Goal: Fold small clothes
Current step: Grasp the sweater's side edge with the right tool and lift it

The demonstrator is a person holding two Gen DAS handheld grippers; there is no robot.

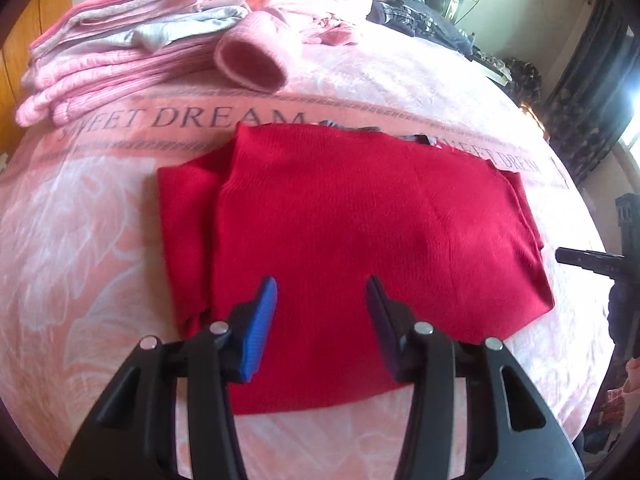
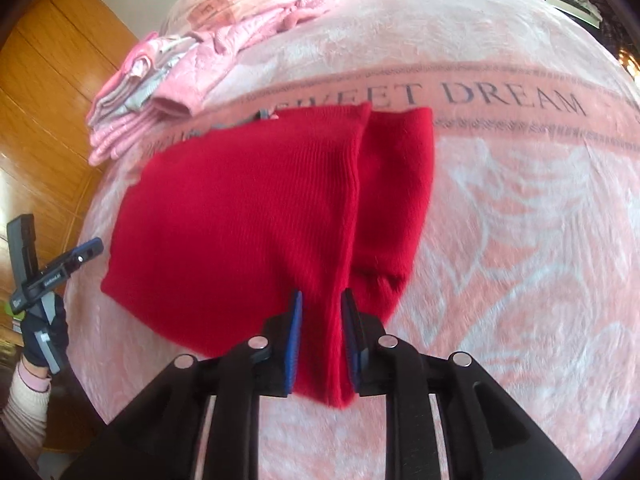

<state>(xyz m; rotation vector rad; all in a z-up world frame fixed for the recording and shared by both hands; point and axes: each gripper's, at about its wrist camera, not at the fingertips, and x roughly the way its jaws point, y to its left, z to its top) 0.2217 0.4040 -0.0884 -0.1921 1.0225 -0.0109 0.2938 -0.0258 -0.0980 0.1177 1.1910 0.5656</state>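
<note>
Red garment (image 1: 360, 220) lies half-folded on the bed blanket (image 1: 100, 260), lettered "SWEET DREAM". Right hand-held gripper (image 2: 320, 300) pinches its folded edge, apparently to carry the fold over. Left hand-held gripper (image 1: 322, 284) hovers above the cloth, jaws wide, holding nothing. Folded pile (image 1: 120, 52) behind.

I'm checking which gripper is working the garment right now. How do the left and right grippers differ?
The left gripper is open, its fingers wide apart with nothing between them; the right gripper has a ridge of the red knit garment between its fingers. The left gripper hovers over the garment's flat middle; the right gripper sits at a folded edge near its corner. Both have black frames and blue pads.
</note>
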